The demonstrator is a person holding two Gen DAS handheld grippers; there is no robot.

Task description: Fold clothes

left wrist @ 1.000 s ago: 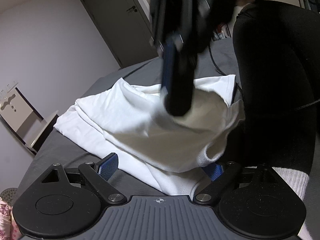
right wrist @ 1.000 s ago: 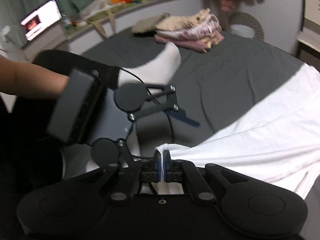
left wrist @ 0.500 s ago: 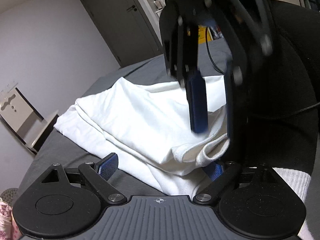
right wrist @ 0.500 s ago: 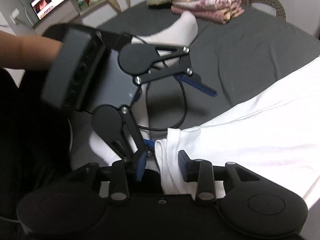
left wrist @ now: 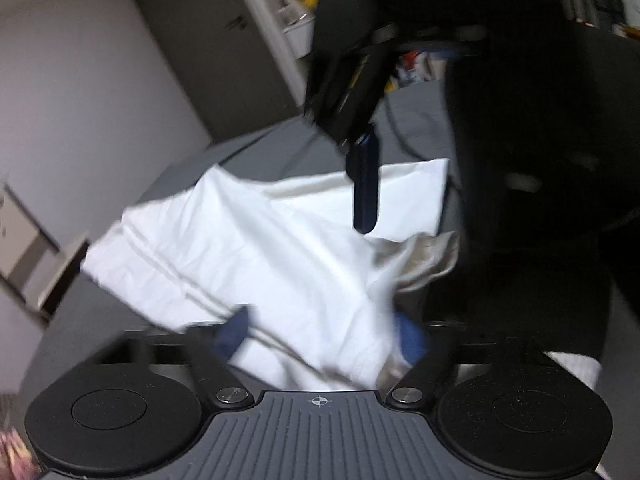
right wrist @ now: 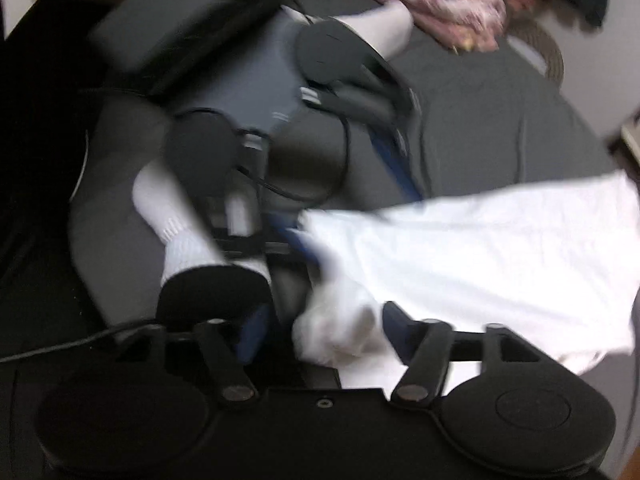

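Both the left gripper (left wrist: 320, 338) and right gripper (right wrist: 320, 330) (no readable writing) straddle the white garment (left wrist: 280, 248), fingers apart.

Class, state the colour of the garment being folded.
White; the garment shows best in the left wrist view.

White garment (left wrist: 256, 256), plain cotton-looking, partly folded and rumpled on the grey bed (left wrist: 280, 144). From my left wrist view: layered folds with a stitched hem line running diagonally, far corner lying flat, near edge bunched and draped between my fingers. From the right wrist view: the same cloth (right wrist: 480, 256) spreads flat to the right, and its near end is wadded into a lump. Frames are motion-blurred, so I can't tell the garment type.
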